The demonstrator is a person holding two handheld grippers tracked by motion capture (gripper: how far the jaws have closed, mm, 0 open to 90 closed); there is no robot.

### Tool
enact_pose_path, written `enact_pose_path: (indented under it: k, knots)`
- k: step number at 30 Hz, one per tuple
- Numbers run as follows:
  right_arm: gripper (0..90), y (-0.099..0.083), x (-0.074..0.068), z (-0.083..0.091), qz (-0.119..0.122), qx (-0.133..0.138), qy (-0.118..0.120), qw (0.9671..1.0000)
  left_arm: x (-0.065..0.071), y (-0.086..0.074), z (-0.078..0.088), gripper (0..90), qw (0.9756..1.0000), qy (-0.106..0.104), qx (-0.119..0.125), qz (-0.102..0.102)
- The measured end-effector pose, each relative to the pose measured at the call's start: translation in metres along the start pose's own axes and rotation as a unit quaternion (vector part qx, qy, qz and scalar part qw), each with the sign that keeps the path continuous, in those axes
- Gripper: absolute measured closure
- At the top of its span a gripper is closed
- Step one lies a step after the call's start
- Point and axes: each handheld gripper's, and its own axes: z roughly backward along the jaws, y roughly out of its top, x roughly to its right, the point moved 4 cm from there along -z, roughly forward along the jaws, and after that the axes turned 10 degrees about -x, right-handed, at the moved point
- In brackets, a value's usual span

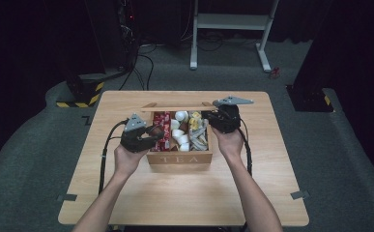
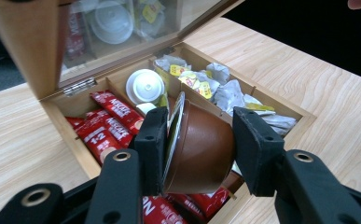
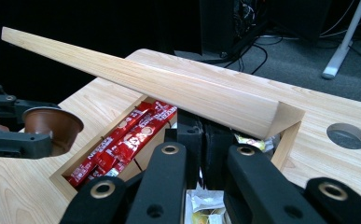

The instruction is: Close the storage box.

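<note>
Left gripper (image 2: 194,149) is clamped on a brown coffee capsule (image 2: 199,151), foil lid against one pad, rounded base against the other, capsule lying sideways between the jaws. In the high view it hangs over the left edge of the wooden tea box (image 1: 179,158), above the red sachets (image 1: 162,126) compartment. Right gripper (image 3: 202,140) has its jaws nearly together at the box's far right corner, under the raised lid (image 3: 141,77); looks like it props or pinches the lid's edge, contact itself hidden by the jaws. Box sits mid-table (image 1: 184,198), white cups (image 1: 179,131) in the middle section, tea bags (image 1: 199,135) at the right.

Risks, as a judgement: capsule is tapered and smooth, held end to end, so it may squirt out of the pads and fall among the sachets or onto the table. Squeezing harder may dent the foil. If the right gripper slips off, the lid may drop onto the left gripper and capsule.
</note>
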Motion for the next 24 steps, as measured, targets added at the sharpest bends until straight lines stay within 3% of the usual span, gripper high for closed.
enact_pose_path:
  k: [24]
  knots:
    - [87.8, 0.0, 0.0, -0.002, -0.002, -0.001, 0.002, 1.0, -0.02, -0.022, 0.029, 57.3, 0.9993, 0.029, 0.018, 0.017]
